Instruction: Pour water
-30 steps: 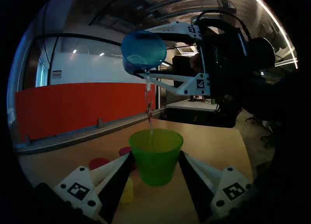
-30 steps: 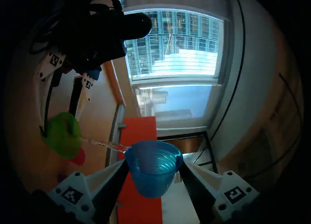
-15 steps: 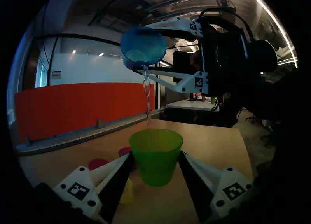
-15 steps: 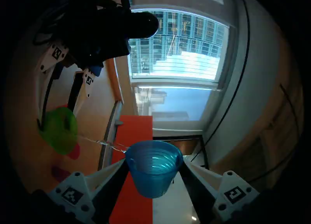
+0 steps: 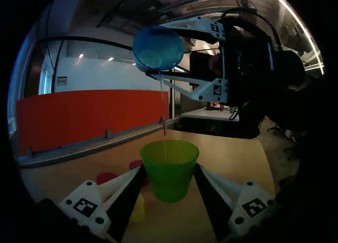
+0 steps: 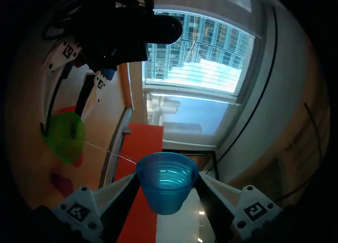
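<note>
Water (image 5: 162,108) falls in a thin line from the blue cup (image 5: 157,47) at 12 o'clock into the green cup (image 5: 170,169) at 6 o'clock. The right fingers (image 6: 122,192) squeeze the blue cup on both sides; the left fingers (image 5: 124,192) squeeze the green cup. Hold the green cup flat under the line and tip the blue cup slowly. The blue cup looks nearly empty; the green cup's fill is hard to see.

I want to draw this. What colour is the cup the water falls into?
The cup is green, best seen in the left gripper view.
</note>
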Available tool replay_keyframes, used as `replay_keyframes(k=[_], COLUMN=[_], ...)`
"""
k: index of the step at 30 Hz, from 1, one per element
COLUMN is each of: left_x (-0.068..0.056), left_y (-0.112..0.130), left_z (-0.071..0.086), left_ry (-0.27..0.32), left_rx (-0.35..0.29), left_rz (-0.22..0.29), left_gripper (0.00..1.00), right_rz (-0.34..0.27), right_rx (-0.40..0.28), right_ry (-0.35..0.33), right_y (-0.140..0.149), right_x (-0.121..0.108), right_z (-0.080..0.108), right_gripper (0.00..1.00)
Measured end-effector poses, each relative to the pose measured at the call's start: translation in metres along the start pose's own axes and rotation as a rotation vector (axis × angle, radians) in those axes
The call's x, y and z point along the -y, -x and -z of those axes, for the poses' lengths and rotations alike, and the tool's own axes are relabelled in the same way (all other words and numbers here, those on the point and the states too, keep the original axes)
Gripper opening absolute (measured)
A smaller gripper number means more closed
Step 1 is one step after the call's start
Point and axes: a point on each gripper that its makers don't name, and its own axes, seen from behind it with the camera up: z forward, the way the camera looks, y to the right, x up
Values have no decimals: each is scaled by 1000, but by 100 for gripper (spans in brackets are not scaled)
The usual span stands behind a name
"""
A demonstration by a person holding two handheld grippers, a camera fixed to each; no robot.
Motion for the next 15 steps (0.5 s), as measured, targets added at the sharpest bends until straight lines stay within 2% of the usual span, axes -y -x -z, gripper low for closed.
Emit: replay_keyframes(k=[9, 15], left_x=[1, 2], left_y=[-2, -4], left_z=[-1, -1], left_ry=[-1, -2], left_rx=[-1, -1], left_rz=[-3, -5], left_gripper=[81, 81], right_rz=[25, 1], right_rx=[-6, -11], right_ry=[1, 6], right_y=[-4, -3], right_x=[1, -3], right_z=[1, -1], right_gripper=[90, 90])
